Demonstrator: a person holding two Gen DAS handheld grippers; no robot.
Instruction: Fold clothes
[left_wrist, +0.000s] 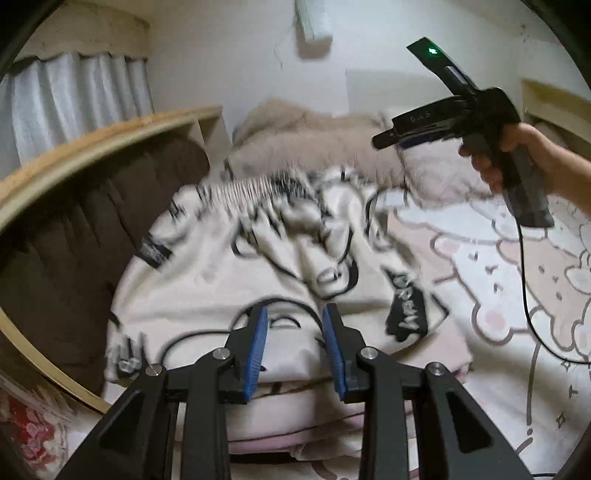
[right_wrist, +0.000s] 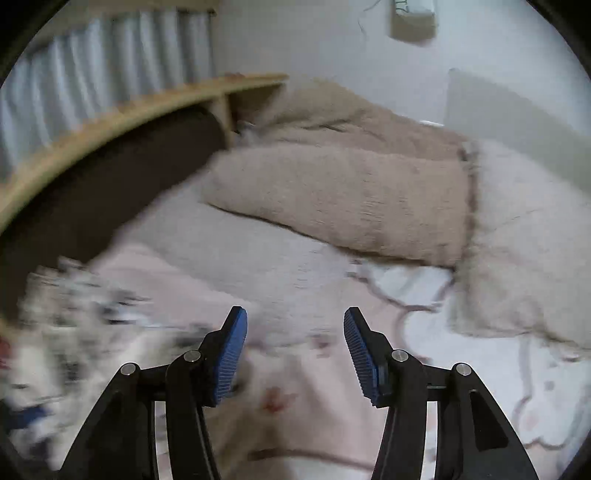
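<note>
Bed (left_wrist: 498, 369), blurred printed garment (left_wrist: 258, 251); both tools (left_wrist: 295, 347) (right_wrist: 295, 350) empty, apart.

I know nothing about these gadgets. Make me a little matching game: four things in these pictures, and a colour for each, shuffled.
Things:
1. gripper pads
2. garment
3. fluffy blanket
4. light on the right gripper

Colours:
A. beige
B. green
C. blue
D. cream with black print

Pairs: 1-C, 2-D, 3-A, 4-B

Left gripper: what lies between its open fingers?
In the left wrist view, the left gripper frames only the cream printed garment; nothing else sits between.
</note>
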